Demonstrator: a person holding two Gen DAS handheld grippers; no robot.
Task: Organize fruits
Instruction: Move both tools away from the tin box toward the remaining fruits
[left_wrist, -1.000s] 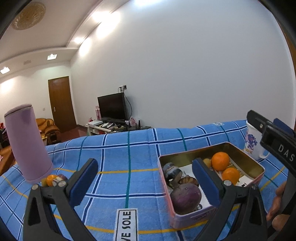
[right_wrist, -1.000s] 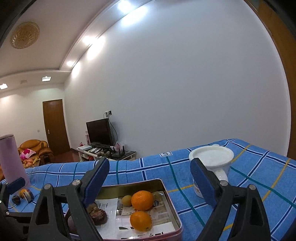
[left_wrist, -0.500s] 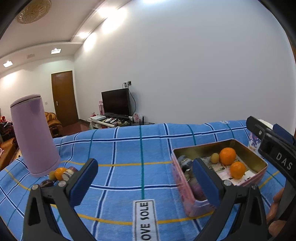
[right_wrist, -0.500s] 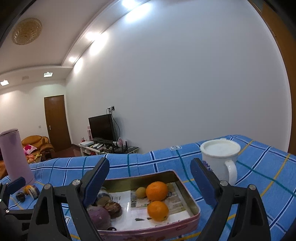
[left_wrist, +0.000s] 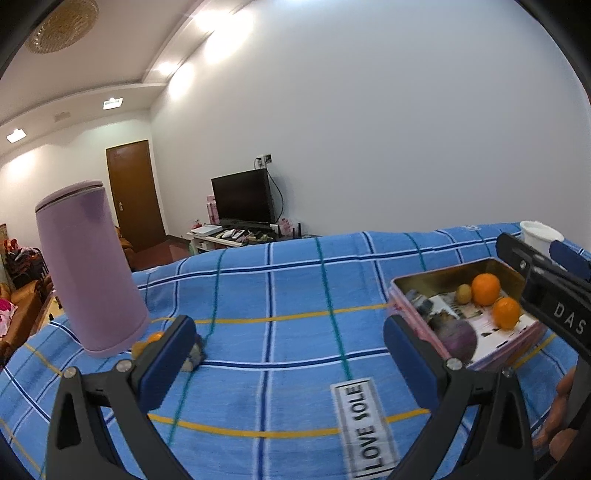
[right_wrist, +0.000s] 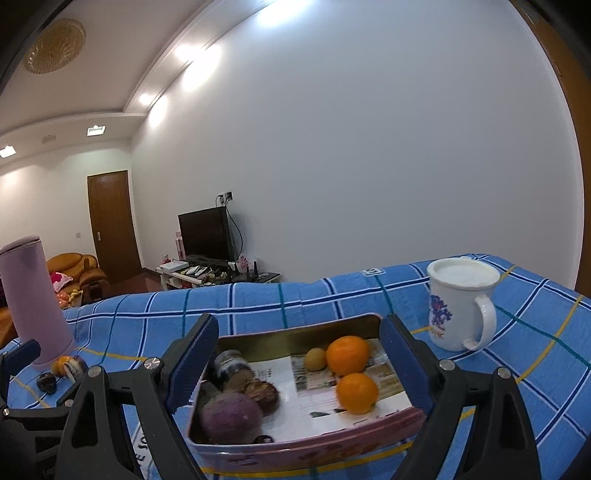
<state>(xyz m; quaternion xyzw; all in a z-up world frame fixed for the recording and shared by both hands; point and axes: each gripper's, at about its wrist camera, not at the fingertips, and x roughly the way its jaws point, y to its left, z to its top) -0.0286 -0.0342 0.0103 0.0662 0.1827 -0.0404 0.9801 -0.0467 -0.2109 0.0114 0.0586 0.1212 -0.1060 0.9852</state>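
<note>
Tin (right_wrist: 295, 448): two oranges (right_wrist: 347, 354), round, firm, light; grip across the middle. More fruit (right_wrist: 68, 365) beside the flask (right_wrist: 35, 302). Left claw (left_wrist: 288, 354) and right claw (right_wrist: 299, 360) both wide, empty.

Your left gripper (left_wrist: 290, 349): black triangular-framed arms, dark blue rectangular pads, a silver screw at each finger base. Your right gripper (right_wrist: 299, 354): same build, same blue pads and silver screws; white letters "DAS" on its black side, seen from the left wrist camera.
</note>
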